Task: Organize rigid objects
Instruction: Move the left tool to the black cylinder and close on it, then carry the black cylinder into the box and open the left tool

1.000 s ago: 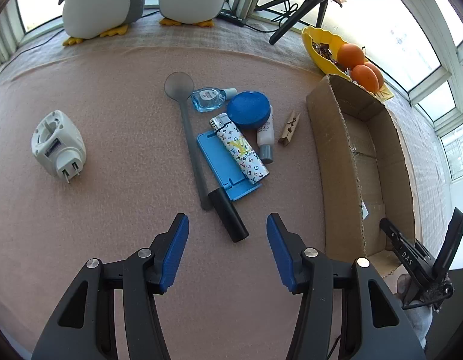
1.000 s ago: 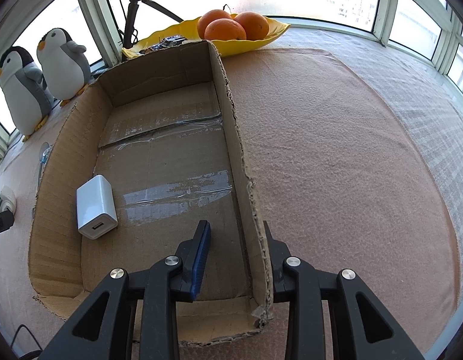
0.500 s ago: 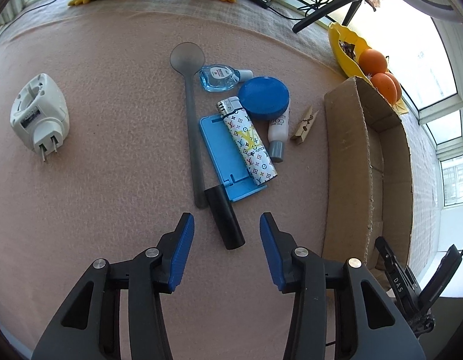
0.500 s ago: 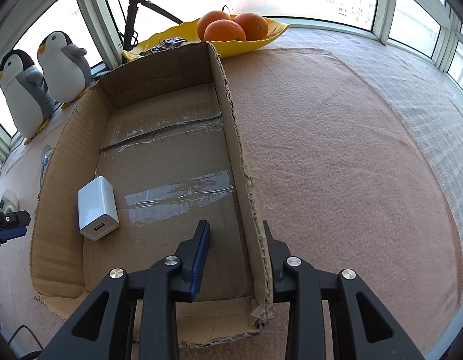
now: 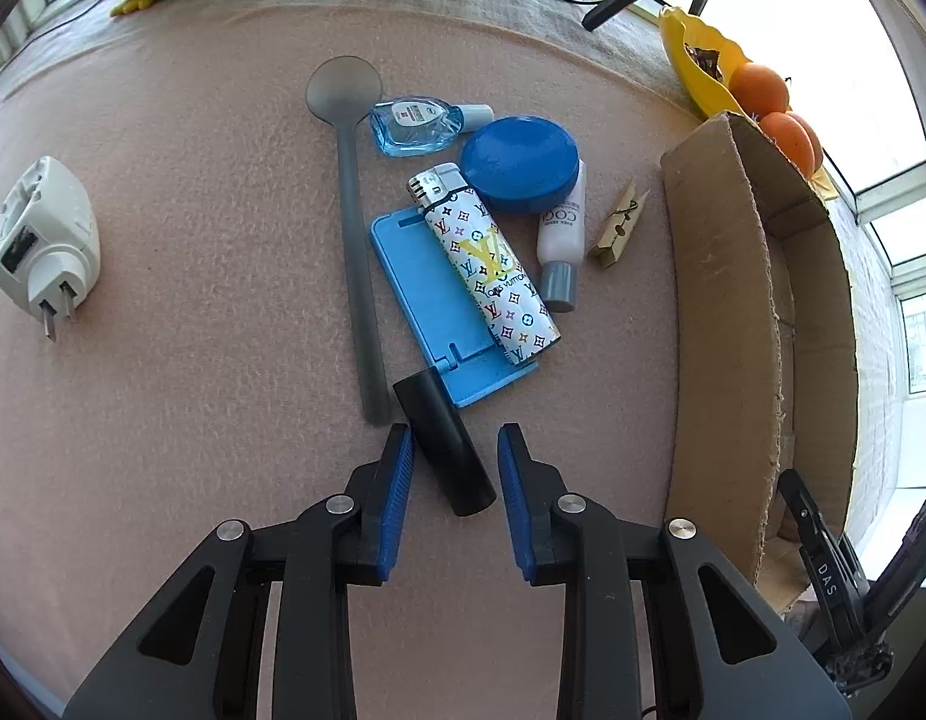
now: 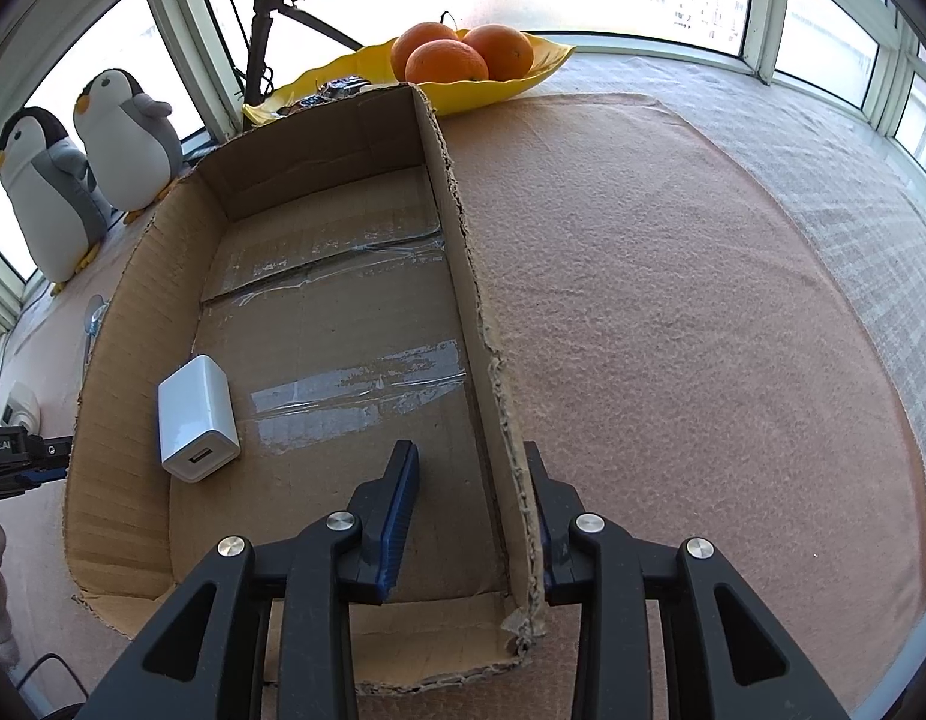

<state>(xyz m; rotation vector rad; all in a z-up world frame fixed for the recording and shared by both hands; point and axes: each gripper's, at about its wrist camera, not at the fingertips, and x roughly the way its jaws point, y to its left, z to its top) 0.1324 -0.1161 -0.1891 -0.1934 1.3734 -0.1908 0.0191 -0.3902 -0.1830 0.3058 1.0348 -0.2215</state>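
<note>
My left gripper (image 5: 454,450) is open, its blue pads on either side of a black cylinder (image 5: 444,443) lying on the pink cloth, with gaps on both sides. Beyond it lie a blue flat holder (image 5: 424,306), a patterned lighter (image 5: 486,261), a grey spoon (image 5: 354,204), a blue round tin (image 5: 520,163), a small blue bottle (image 5: 418,126), a white tube (image 5: 560,234) and a wooden clothespin (image 5: 619,223). My right gripper (image 6: 470,468) is open astride the right wall of the cardboard box (image 6: 463,276). A white charger (image 6: 196,426) lies inside the box.
A white plug adapter (image 5: 43,246) lies at the far left. Two penguin toys (image 6: 85,180) stand at the back. A yellow dish of oranges (image 6: 463,60) sits behind the box. The box (image 5: 727,324) stands to the right of the items.
My left gripper has moved forward and down until the black cylinder lies between its pads, and the jaws have narrowed. The right gripper has stayed on the box wall.
</note>
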